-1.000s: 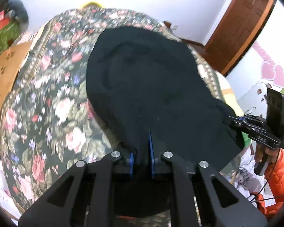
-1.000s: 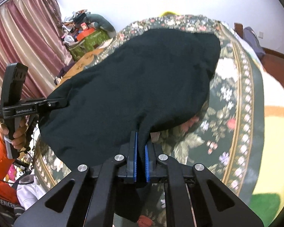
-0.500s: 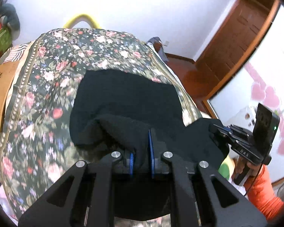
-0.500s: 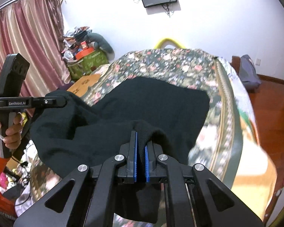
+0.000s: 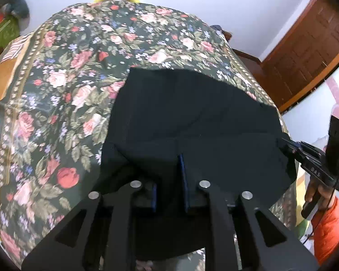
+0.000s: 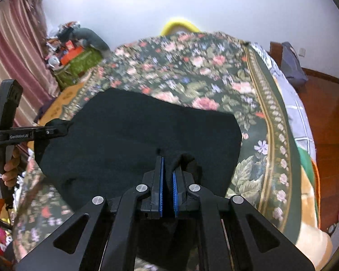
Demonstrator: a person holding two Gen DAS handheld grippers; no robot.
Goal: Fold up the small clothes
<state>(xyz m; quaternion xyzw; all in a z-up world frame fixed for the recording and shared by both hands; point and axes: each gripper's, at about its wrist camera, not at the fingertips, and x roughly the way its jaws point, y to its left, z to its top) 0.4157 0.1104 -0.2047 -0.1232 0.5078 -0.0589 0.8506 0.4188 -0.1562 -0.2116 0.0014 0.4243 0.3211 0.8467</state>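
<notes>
Right gripper (image 6: 167, 176) jaws narrow, blue pads pinching a bunched corner of the black garment (image 6: 142, 140) — cloth stands up between them in a small ridge. Left gripper (image 5: 169, 180) jaws sit noticeably wider apart; black cloth fills the gap and drapes over the fingers, but whether the pads actually bite it I cannot tell — looks like a looser hold or a release in progress. Both grippers are on the near hem, one corner each, presumably so the edge travels level and the fold lands square. Garment itself lies spread on the floral bedspread (image 5: 63, 85), far edge flat, a soft crease line across the middle suggesting the near half is doubled over the far half. In the right view the left gripper shows at the garment's left corner, hand below it. Judgement: first fold being laid down, smoothing and further folds probably left. Bedspread is blurred in the right view, so that camera is moving.
</notes>
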